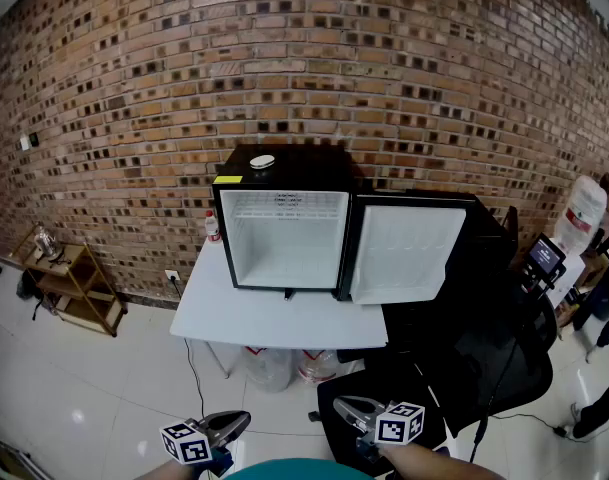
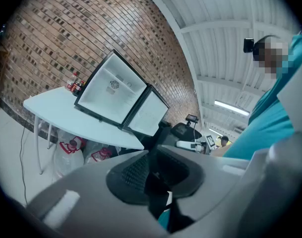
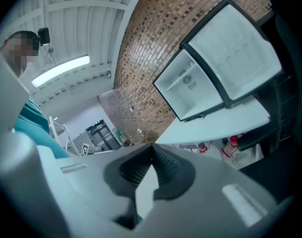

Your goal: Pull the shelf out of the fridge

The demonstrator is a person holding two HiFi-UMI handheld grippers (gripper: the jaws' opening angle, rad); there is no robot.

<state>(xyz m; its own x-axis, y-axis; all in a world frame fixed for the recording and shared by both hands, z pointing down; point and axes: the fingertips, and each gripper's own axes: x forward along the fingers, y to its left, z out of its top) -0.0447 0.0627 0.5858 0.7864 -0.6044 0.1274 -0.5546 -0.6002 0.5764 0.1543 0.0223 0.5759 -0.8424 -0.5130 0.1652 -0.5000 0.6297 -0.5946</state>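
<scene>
Left hand-held gripper (image 1: 234,424) and right hand-held gripper (image 1: 348,406) are both closed on nothing, well apart from the black compact fridge (image 1: 309,168) on the white worktop (image 1: 224,318). We locate the pale flat shelf (image 1: 284,206) high in the open white interior. We judge it light, stiff, possibly brittle. Take its front edge between 2 jaws and draw it out level.

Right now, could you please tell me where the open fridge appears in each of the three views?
Head view: the fridge is at centre, with its door open to the right.
Left gripper view: the fridge is upper left of centre, tilted.
Right gripper view: the fridge is at upper right, tilted.
Shared landmark: the white table it stands on, in front of the brick wall.
</scene>
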